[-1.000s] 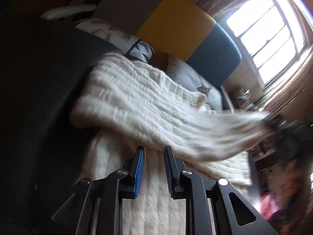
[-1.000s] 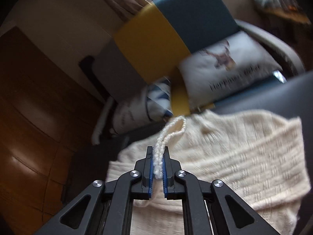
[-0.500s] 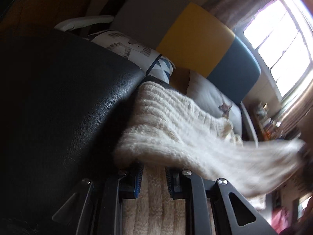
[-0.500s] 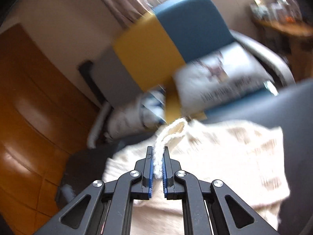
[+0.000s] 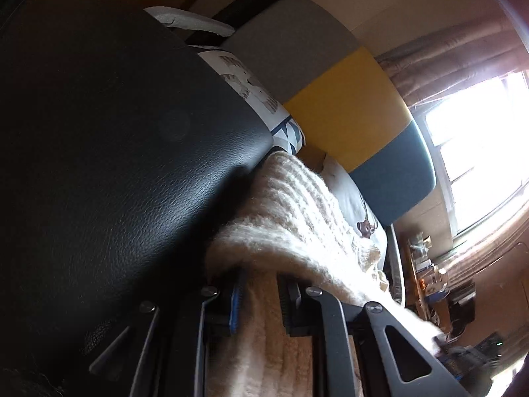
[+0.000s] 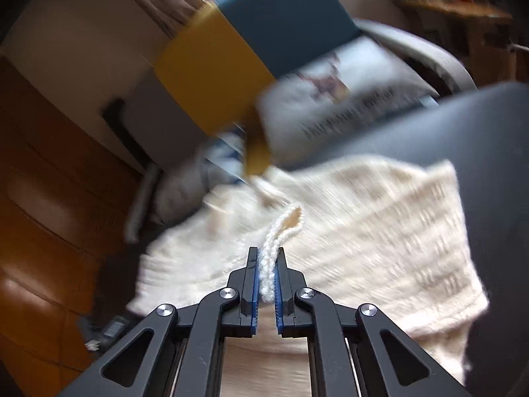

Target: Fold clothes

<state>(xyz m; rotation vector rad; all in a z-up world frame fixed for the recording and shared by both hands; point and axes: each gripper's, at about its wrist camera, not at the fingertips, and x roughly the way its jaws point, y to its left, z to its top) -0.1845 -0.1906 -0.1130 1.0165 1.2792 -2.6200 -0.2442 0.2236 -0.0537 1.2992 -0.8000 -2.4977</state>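
A cream knit sweater [image 5: 297,205] lies on a black leather surface [image 5: 115,165]. A folded layer of it drapes across my left gripper [image 5: 261,284] and hides the fingertips. The left jaws stand apart, with knit lying flat beneath and between them. In the right wrist view the sweater [image 6: 363,231] spreads over the same dark surface [image 6: 496,149]. My right gripper [image 6: 267,264] is shut on a raised ridge of the sweater's edge, which loops up just beyond the blue pads [image 6: 254,284].
Behind the sweater stands a sofa back with grey, yellow [image 5: 347,106] and blue panels. Printed cushions [image 6: 347,99] lean on it. A bright window [image 5: 479,149] and a cluttered shelf are at the right. Brown wood panelling [image 6: 49,215] fills the left of the right wrist view.
The lifted sweater layer has swung across and come down over the left fingertips. My right gripper, still pinching the edge, has moved lower and closer to the sweater body.
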